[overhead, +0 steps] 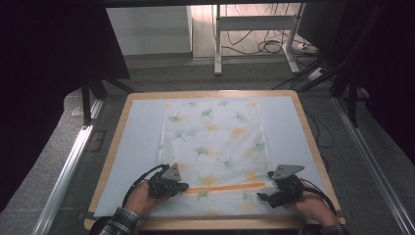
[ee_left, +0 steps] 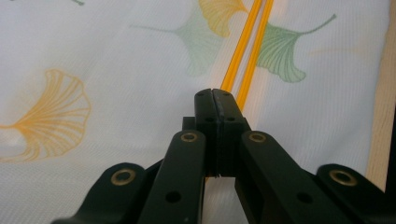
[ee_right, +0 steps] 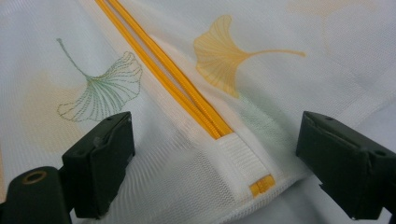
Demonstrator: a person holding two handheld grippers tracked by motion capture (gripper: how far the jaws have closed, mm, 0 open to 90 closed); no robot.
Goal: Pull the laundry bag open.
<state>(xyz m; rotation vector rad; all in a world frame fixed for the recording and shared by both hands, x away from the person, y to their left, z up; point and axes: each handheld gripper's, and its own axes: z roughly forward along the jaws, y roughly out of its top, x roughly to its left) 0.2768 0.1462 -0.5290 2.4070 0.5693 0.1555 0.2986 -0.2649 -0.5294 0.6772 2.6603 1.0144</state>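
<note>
Mesh bag (overhead: 215, 147): white mesh printed with green and orange ginkgo leaves; lies flat on the pale mat, lengthwise away from the person, near end close to the table's front edge.
Zipper (overhead: 226, 187): orange, runs crosswise near the bag's near end, between the 2 grippers; its 2 rows of teeth lie side by side, closed along the visible length.
Zipper end: in the right gripper view the teeth stop at a white ribbed fabric tab (ee_right: 243, 158), with a small orange piece at the bag's edge.
Left gripper (overhead: 182, 186): held low at the zipper's left end; in the left gripper view its jaws are pressed together with no gap, tips at the orange teeth; whether anything is pinched between them cannot be told.
Right gripper (overhead: 264, 195): at the zipper's right end; in the right gripper view its jaws stand wide apart, 1 on each side of the tab, over the mesh.
Hands: left hand (overhead: 139, 198) and right hand (overhead: 308, 201) enter from the bottom edge, each gripping a tool.
Mat (overhead: 142, 127): pale blue-white sheet covering most of the table.
Table (overhead: 306, 122): light wooden rim showing around the mat.
</note>
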